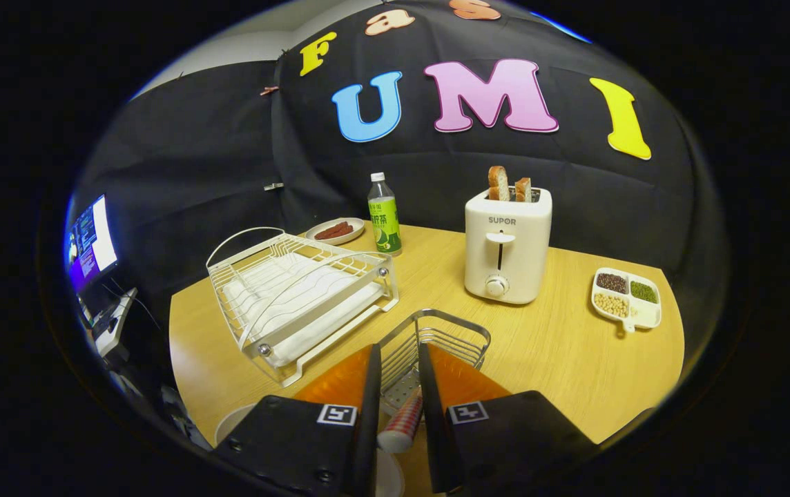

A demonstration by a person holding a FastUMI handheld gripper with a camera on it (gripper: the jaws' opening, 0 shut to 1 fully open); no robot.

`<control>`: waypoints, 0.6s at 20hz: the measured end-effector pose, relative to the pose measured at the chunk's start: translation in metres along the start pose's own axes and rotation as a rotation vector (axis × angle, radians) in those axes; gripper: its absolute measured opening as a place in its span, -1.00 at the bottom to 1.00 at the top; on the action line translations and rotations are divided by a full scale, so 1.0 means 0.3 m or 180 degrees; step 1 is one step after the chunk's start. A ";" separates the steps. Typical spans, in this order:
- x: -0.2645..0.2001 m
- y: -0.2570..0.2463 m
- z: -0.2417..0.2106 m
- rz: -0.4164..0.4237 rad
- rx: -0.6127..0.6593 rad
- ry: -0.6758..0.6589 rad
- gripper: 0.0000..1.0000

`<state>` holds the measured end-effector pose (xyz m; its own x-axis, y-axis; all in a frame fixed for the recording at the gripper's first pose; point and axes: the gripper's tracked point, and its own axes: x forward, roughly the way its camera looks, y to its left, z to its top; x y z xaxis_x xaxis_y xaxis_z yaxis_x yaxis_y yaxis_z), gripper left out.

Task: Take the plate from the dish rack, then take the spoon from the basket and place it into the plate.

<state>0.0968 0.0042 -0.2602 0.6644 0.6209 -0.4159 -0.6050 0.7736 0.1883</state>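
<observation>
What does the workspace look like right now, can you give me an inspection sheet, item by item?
Surface: round wooden table.
Job's things: dish rack holds no plate; white plate lies low beside the fingers; wire basket just ahead of them; spoon handle, red-and-white checked, between them.
Clutter: toaster with two bread slices; green-labelled bottle; small dish of sausages; divided tray of beans.
Grippers: gripper shut on the spoon handle.
Cables: nothing seen on the table.
Surroundings: black cloth wall; lit monitor beside the table.
</observation>
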 end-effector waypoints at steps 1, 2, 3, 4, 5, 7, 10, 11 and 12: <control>-0.005 -0.015 0.007 -0.0067 -0.0014 0.0000 -0.34; -0.010 -0.033 0.020 -0.0148 -0.0041 -0.0029 -0.39; -0.005 -0.053 0.026 -0.0206 -0.0084 -0.0052 -0.45; -0.002 -0.048 0.018 -0.0216 -0.0078 -0.0023 -0.53; -0.006 -0.048 0.021 -0.0220 -0.0080 -0.0030 -0.54; -0.009 -0.047 0.023 -0.0228 -0.0105 0.0027 -0.57; -0.036 -0.033 0.074 -0.0206 -0.0148 -0.0006 -0.57; -0.050 -0.027 0.102 -0.0208 -0.0191 -0.0032 -0.57; -0.065 -0.023 0.126 -0.0203 -0.0225 -0.0057 -0.57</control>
<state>0.1046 -0.0084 -0.2197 0.7100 0.5733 -0.4089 -0.5902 0.8013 0.0985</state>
